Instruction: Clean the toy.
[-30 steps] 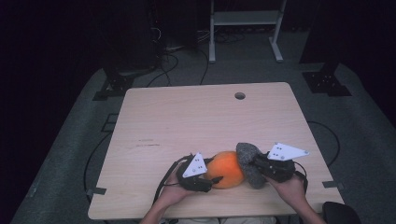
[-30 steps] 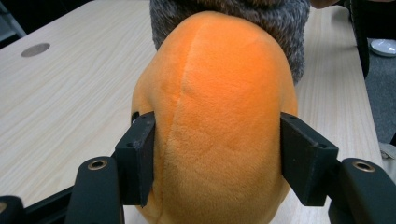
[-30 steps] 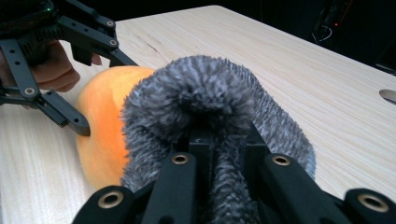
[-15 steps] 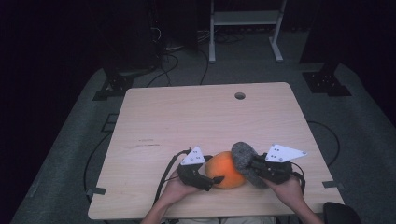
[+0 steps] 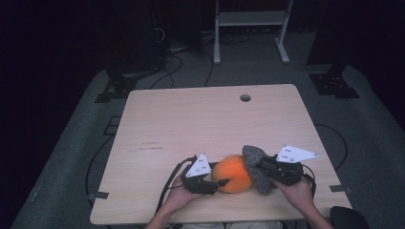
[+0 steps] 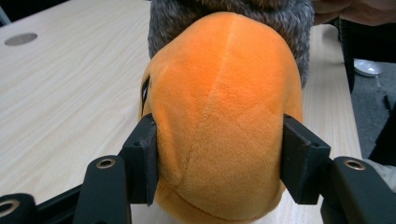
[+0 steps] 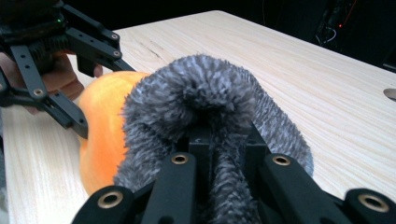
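An orange plush toy (image 5: 232, 172) with a grey fuzzy part (image 5: 256, 167) lies near the table's front edge. My left gripper (image 5: 222, 182) comes at it from the left. Its jaws have just been closing, and both pads (image 6: 144, 158) now press into the orange body (image 6: 224, 107). From the right, my right gripper (image 5: 261, 168) is shut on the grey fur (image 7: 205, 93), which bunches up over its fingertips (image 7: 198, 140). The right gripper view shows the left gripper's black linkage (image 7: 70, 60) beside the orange body (image 7: 100, 121).
The light wooden table (image 5: 191, 124) has a round cable hole (image 5: 245, 98) near its far edge. A white metal stand (image 5: 248, 19) and cables (image 5: 172, 52) sit on the dark floor beyond. Black stand feet (image 5: 114, 88) flank the table's far corners.
The left gripper has shifted slightly against the orange body. The right gripper and the grey part stay about where they were.
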`<move>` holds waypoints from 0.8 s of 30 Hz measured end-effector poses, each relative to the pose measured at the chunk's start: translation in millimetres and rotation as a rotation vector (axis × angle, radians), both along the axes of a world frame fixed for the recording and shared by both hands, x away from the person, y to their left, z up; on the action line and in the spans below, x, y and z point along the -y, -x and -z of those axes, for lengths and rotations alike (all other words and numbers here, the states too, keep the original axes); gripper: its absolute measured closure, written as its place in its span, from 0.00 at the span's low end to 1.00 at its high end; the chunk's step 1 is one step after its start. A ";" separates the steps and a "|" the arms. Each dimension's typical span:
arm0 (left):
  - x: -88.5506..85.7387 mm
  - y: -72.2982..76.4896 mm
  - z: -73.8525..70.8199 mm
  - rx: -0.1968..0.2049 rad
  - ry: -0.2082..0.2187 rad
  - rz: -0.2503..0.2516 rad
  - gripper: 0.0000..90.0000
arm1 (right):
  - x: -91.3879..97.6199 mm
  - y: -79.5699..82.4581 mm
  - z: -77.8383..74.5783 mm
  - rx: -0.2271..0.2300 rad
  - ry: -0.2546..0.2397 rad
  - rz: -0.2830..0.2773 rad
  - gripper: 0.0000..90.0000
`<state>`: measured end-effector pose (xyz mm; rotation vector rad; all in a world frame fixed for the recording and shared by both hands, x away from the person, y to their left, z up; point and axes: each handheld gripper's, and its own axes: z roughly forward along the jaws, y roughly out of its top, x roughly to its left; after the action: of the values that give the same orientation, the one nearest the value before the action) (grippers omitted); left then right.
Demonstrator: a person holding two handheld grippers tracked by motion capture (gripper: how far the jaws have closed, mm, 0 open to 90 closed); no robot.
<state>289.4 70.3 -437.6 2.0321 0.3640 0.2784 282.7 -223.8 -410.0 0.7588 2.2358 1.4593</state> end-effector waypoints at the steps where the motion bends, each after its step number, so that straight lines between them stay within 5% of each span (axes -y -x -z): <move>1: 1.1 -0.3 0.1 -0.002 0.003 -0.003 0.45 | -3.1 0.9 -1.8 0.003 -0.008 -0.009 0.88; 6: -3.1 -1.3 0.9 -0.011 0.012 -0.019 0.47 | -32.8 5.9 -14.0 0.052 -0.015 -0.103 0.88; 9: -10.7 -0.5 -2.1 0.007 0.023 -0.030 0.47 | -29.4 3.5 -10.7 0.046 -0.005 -0.090 0.88; 14: -13.1 0.4 -4.7 0.024 0.010 -0.039 0.47 | -6.0 -2.5 3.2 -0.031 -0.012 -0.016 0.88; 17: -5.1 2.2 -5.5 0.040 -0.010 -0.042 0.47 | -15.0 2.8 -2.3 -0.003 -0.020 -0.036 0.88; 21: -5.5 0.5 -5.1 0.008 0.021 -0.035 0.47 | -29.0 8.1 -11.7 0.040 -0.032 -0.094 0.88; 24: -13.1 -2.5 -5.5 -0.026 0.061 -0.037 0.47 | -23.6 4.7 -7.2 0.027 -0.028 -0.071 0.88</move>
<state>291.8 83.4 -432.1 1.9725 0.4221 0.2606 277.9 -200.2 -402.8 0.6709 2.2477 1.5281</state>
